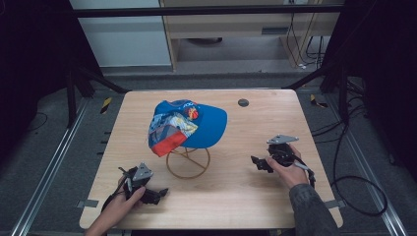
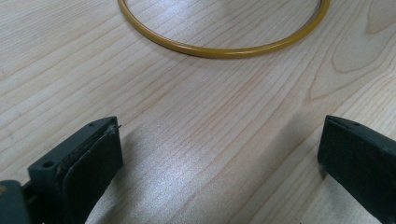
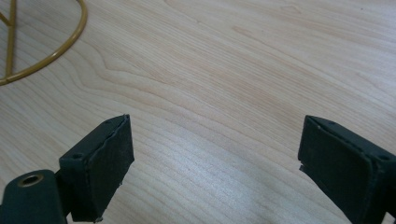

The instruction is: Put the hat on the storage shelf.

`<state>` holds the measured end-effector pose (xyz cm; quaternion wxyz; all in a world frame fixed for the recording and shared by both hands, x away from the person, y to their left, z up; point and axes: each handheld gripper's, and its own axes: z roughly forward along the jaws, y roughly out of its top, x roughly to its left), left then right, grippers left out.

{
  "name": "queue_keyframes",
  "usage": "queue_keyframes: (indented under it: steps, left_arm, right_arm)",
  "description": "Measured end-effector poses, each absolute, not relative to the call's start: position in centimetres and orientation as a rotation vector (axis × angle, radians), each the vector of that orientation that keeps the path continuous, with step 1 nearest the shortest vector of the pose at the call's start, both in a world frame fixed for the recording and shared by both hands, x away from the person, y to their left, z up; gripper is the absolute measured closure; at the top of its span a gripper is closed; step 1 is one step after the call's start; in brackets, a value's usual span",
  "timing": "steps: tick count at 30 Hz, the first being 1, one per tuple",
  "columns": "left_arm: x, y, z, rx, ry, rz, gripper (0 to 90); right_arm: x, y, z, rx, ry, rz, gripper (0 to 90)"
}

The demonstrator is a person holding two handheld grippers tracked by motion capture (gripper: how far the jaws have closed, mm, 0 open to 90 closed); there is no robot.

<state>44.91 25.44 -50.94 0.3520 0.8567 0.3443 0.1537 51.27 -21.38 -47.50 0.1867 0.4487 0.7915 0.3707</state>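
Observation:
A blue cap (image 1: 204, 125) with a colourful patterned panel rests on a gold wire stand (image 1: 188, 162) near the middle of the wooden table (image 1: 255, 196). My left gripper (image 1: 158, 193) lies low on the table at the front left, pointing right toward the stand. In the left gripper view its jaws stand wide apart, open (image 2: 222, 140) over bare wood, with the stand's gold base ring (image 2: 219, 50) just beyond. My right gripper (image 1: 256, 162) sits right of the stand, pointing left. It is open (image 3: 215, 135) with nothing between its pads, and the ring (image 3: 56, 51) curves at the upper left.
A small dark round disc (image 1: 243, 103) sits in the tabletop behind the cap. Black frame struts (image 1: 98, 78) flank the table's far corners. Cables (image 1: 354, 182) loop on the floor to the right. Bare wood lies between the stand and each gripper.

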Motion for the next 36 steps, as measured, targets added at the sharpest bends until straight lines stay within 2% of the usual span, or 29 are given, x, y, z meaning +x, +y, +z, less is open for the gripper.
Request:
queue_keyframes:
  steps: [18, 36]
  left_arm:
    - [44.9, 25.4, -50.9, 2.217, 0.891, 0.398, 0.0]
    - [44.9, 25.4, -50.9, 2.217, 0.891, 0.398, 0.0]
  right_arm:
    - [51.9, -20.6, -50.0, 1.331, 2.23, 0.996, 7.3]
    - [51.5, -20.2, -51.0, 1.306, 2.212, 0.946, 6.4]
